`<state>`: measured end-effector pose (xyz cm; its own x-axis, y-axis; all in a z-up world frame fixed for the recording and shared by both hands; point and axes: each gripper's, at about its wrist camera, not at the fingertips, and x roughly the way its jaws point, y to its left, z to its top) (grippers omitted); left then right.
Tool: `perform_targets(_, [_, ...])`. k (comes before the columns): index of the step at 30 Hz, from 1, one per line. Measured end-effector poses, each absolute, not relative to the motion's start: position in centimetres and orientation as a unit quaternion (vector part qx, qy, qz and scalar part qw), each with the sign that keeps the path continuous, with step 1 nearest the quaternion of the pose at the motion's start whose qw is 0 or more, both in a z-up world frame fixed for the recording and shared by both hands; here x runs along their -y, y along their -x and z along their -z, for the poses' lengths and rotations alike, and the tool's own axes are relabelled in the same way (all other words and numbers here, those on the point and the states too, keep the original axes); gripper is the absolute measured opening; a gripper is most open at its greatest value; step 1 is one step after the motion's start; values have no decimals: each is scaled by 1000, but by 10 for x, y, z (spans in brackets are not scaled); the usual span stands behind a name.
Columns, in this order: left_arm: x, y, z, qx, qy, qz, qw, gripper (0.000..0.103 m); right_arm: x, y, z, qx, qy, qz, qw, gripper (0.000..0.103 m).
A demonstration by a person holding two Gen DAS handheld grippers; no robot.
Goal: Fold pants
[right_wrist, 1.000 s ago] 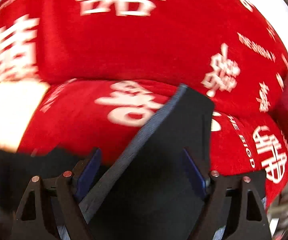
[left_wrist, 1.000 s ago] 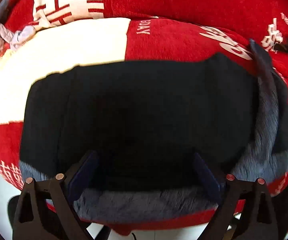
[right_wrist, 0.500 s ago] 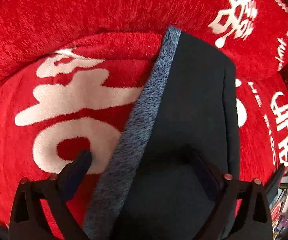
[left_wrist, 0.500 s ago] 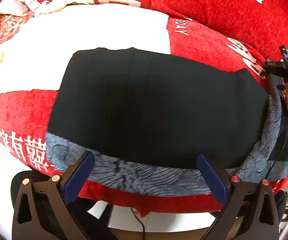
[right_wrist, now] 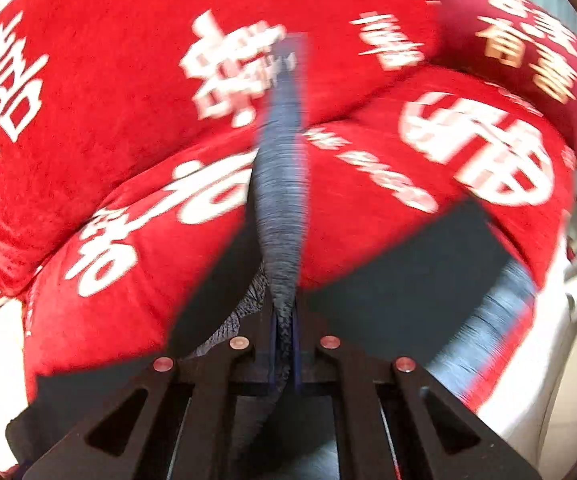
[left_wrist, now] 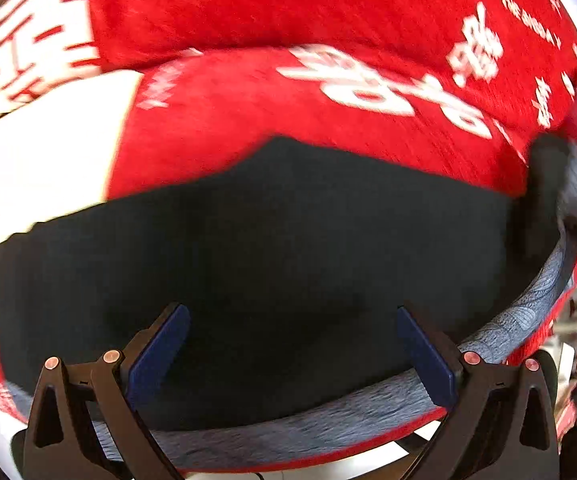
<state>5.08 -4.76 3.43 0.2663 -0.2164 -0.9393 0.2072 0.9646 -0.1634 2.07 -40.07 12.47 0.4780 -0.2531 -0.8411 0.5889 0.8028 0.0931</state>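
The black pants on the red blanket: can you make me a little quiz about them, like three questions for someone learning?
1. True or false: the right gripper is shut on the pants.
2. The left gripper is: A) pinching the grey lining, B) open above the dark cloth, C) out of view.
3. Fill in: the strip of cloth rising from the right gripper shows the pants' ____-coloured inner side.

Key: 1 true. 2 B. 3 grey. The pants lie on the red blanket with white characters; the right jaws are closed together on a fold of cloth, while the left ones stand wide apart.
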Motion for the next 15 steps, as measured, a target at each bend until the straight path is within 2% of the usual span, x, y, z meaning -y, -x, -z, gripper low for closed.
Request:
perform_targets(2, [54, -44, -14, -603, -23, 110, 790, 103, 410, -1, -107, -465, -187, 248, 829, 6])
perform_targets(5, [62, -28, -16, -580, -68, 107, 805, 103, 426, 17, -78, -487, -218, 239, 812, 6])
perform_targets(10, [21, -11, -23, -587, -49, 88, 803, 103, 423, 25, -74, -470, -206, 231, 827, 6])
perform_targets(15, [-55, -16, -30, -597, 9, -4, 802, 103, 434, 21, -71, -478, -203, 221, 826, 8])
